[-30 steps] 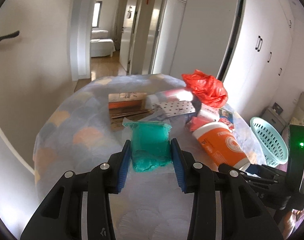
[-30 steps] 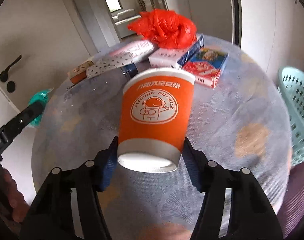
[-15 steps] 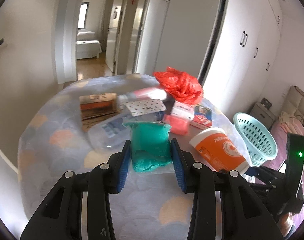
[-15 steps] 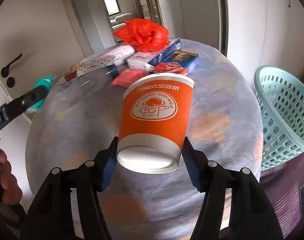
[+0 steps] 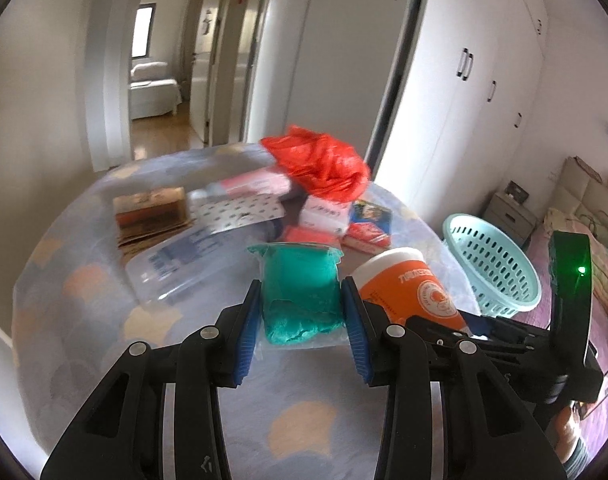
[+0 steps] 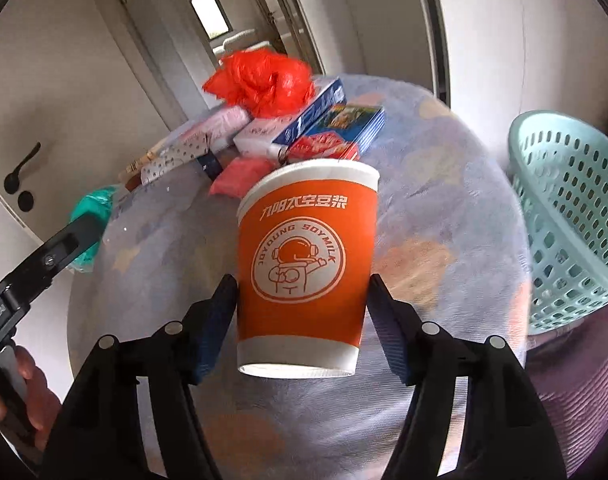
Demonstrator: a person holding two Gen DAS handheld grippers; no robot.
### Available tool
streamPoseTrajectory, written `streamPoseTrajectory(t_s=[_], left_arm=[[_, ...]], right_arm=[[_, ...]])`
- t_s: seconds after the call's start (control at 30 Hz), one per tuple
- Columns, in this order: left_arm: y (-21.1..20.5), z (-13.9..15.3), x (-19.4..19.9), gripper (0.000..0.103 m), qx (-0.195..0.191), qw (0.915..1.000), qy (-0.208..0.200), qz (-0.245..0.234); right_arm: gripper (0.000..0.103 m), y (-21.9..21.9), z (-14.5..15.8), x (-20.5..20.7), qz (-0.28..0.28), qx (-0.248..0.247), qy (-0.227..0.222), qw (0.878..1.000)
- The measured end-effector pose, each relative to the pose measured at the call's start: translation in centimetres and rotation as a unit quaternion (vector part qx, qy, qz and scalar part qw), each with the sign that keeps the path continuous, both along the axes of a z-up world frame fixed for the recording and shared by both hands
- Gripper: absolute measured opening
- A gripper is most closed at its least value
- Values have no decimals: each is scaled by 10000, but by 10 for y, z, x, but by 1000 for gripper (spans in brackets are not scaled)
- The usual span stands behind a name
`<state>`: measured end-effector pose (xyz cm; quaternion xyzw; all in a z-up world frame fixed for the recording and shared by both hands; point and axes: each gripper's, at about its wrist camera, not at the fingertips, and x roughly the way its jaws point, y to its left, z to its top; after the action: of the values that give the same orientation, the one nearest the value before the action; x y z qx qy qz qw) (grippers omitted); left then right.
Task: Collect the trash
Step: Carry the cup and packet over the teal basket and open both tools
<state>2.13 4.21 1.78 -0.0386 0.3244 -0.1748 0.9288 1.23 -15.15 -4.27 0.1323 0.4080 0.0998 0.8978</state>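
My left gripper (image 5: 302, 304) is shut on a teal plastic packet (image 5: 300, 288) and holds it above the round table (image 5: 104, 280). My right gripper (image 6: 302, 300) is shut on an orange paper cup (image 6: 304, 256), held above the table; the cup also shows in the left wrist view (image 5: 408, 292). A teal mesh basket (image 6: 572, 216) stands just off the table's right edge, also in the left wrist view (image 5: 492, 264). The packet shows at the left of the right wrist view (image 6: 90, 216).
On the table lie a red plastic bag (image 5: 320, 164), a clear plastic bottle (image 5: 184, 264), a brown carton (image 5: 150, 212), a dotted packet (image 5: 240, 212) and several small boxes (image 6: 336, 128). White wardrobes (image 5: 484, 80) stand behind. A door (image 6: 44, 120) is at left.
Both grippers have pulled back and swung right with their loads. The basket has come closer in both views and the trash pile has receded.
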Motion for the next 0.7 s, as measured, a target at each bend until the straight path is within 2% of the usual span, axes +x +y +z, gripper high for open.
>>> streamPoseTrajectory(t_s=[0.17,0.37,0.57,0.7], left_arm=[[-41,8,12,38,-75,9991,-13,-406],[-105,23,26,38,-66,9941,-188,-1065],[-182,29,47,38,-285,9831,24,-1809],[-230,26,60,38,-263,9760,149,-2156]], right_arm=[[62,-27,19,-7,-190,36,-295,9994],[62,-90,42,-13,-956,-26,-608,9936],[62,-160,61,-14,-1885,-218,-751,9790],[62,-206,56,-11,-2467,-141,-553,9674]])
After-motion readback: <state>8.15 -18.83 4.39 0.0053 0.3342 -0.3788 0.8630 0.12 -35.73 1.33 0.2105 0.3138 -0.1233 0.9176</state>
